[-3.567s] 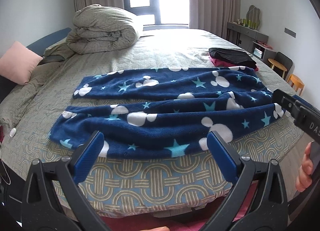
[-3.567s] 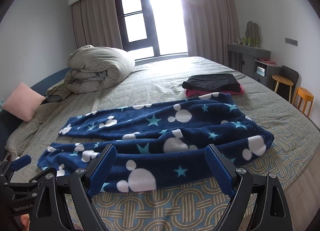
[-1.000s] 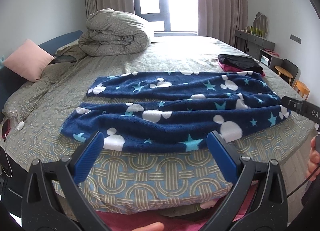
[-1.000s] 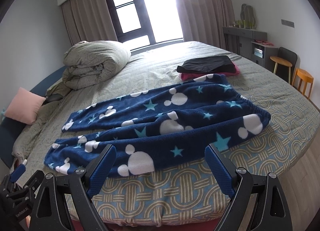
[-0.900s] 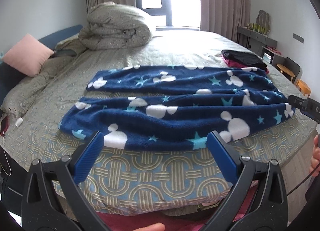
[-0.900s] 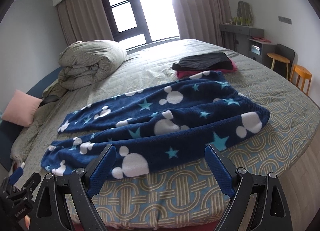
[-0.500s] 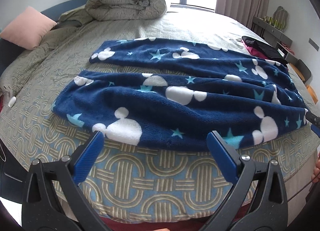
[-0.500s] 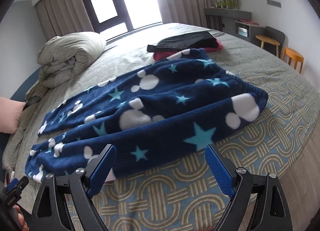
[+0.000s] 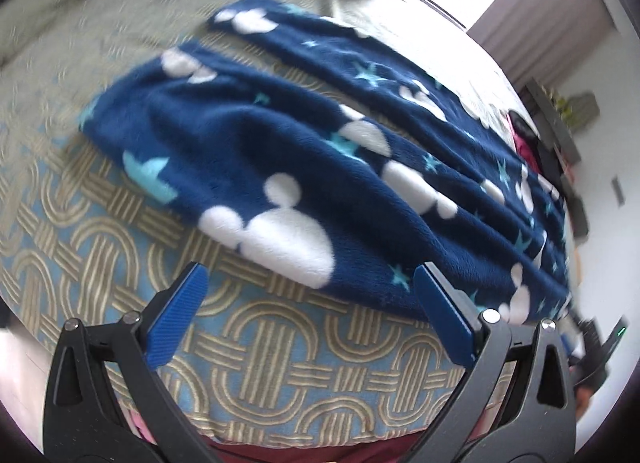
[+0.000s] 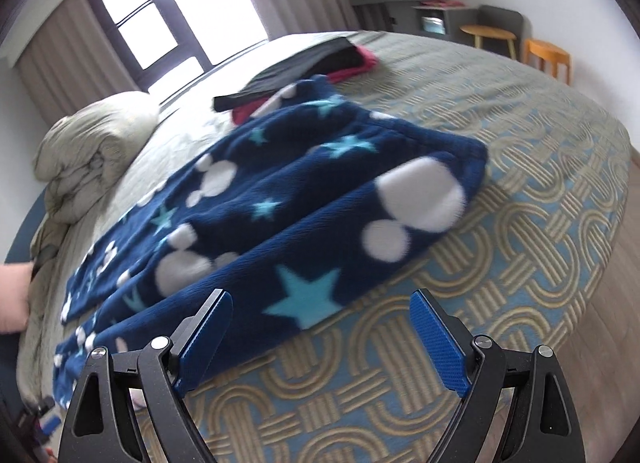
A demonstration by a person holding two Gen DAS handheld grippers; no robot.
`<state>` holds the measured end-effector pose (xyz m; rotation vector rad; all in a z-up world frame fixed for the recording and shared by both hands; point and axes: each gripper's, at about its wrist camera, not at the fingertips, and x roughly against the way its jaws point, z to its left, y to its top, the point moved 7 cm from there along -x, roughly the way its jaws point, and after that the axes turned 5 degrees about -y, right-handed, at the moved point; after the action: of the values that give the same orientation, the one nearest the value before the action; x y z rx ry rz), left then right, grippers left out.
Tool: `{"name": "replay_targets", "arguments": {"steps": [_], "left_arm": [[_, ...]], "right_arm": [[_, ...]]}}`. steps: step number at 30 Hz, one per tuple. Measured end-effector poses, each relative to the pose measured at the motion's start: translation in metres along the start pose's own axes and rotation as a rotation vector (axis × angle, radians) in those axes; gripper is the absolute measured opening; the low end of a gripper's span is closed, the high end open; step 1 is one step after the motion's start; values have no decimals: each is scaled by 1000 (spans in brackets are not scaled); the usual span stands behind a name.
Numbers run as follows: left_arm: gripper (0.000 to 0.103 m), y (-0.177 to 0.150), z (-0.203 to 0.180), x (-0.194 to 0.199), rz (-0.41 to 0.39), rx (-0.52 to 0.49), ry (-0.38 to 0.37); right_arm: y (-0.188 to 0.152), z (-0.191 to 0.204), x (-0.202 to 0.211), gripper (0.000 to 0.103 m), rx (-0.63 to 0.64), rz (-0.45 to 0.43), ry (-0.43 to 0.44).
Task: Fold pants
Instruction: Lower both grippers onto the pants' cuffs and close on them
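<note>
Pants: one navy fleece pair [image 10: 280, 199] with white mouse heads and teal stars, centre frame.
Duvets: one rolled grey bundle [image 10: 92, 151], left.
Stools: two round wooden ones [image 10: 486, 37], upper right.
My grippers: two, left [image 9: 310, 315] and right [image 10: 320, 337].

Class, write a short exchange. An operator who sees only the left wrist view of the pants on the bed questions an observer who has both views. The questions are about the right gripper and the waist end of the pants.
Operator: Is the right gripper open or shut?
Observer: The right gripper is open, its jaws wide apart with nothing clamped between them.
Operator: Where is it along the pants?
Observer: It hangs at the near edge of the pants, toward the waistband end, over the patterned bed cover.
</note>
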<state>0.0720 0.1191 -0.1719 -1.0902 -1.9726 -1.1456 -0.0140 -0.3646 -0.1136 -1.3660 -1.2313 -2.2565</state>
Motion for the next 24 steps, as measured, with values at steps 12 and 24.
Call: {"name": "replay_targets", "arguments": {"steps": [12,24], "left_arm": [[64,13,10,-38,73,151,-104],[35,29,22,-47,56,205,-129]], "right_arm": [[9,-31,-19,78,-225,42,125],[26,-39,-52,70,-406,78,214]]}}
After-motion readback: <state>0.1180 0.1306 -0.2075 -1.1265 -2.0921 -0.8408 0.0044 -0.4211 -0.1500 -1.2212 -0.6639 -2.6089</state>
